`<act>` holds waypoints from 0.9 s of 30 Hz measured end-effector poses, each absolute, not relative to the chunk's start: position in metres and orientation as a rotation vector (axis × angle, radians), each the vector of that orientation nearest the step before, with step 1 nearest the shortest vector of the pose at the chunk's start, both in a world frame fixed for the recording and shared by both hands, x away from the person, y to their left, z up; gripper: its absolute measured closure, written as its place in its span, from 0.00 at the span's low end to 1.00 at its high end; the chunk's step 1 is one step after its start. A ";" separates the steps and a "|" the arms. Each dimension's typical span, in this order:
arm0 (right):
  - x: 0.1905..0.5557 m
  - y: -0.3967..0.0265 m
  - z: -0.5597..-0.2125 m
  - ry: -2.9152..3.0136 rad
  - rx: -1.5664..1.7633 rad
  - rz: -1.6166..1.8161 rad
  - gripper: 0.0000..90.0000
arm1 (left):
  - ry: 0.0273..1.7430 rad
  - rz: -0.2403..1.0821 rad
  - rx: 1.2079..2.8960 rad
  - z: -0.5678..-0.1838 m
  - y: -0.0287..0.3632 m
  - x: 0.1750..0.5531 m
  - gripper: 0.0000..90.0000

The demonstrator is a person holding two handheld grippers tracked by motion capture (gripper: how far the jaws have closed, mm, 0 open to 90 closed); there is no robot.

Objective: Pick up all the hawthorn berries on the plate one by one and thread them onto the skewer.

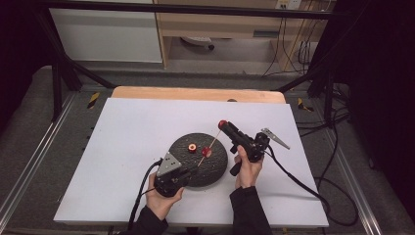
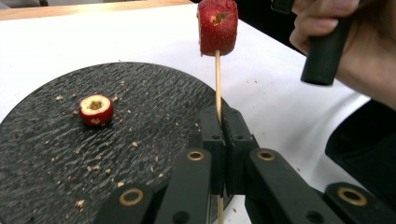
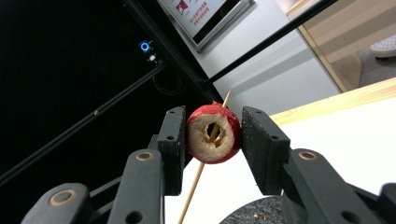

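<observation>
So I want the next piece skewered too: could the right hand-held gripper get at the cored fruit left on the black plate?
Probably not yet: the right hand-held gripper is shut on a fruit ring threaded on the skewer. The cored fruit itself lies uncovered on the plate.

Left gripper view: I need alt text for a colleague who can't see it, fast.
The left gripper has its fingers shut on a thin wooden skewer that stands upright with a red cored fruit piece threaded at the top. Left of it, another cored red fruit piece lies on a crumb-strewn black round slate board; a hand grips a black handle at upper right.
</observation>
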State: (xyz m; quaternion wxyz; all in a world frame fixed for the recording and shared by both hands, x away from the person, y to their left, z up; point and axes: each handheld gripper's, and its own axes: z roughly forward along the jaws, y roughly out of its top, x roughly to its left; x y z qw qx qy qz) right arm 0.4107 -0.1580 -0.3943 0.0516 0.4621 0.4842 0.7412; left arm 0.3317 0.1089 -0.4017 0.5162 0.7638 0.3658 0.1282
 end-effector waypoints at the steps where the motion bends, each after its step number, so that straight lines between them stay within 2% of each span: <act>1: 0.410 -0.158 -0.395 1.480 1.406 2.250 0.68 | 0.879 0.312 1.836 -0.401 0.108 0.333 0.98; 15: 0.402 -0.149 -0.405 1.596 1.404 2.196 0.68 | 0.879 0.316 1.841 -0.397 0.096 0.354 0.98; 27: 0.400 -0.147 -0.408 1.669 1.400 2.160 0.68 | 0.857 0.314 1.853 -0.399 0.099 0.355 0.98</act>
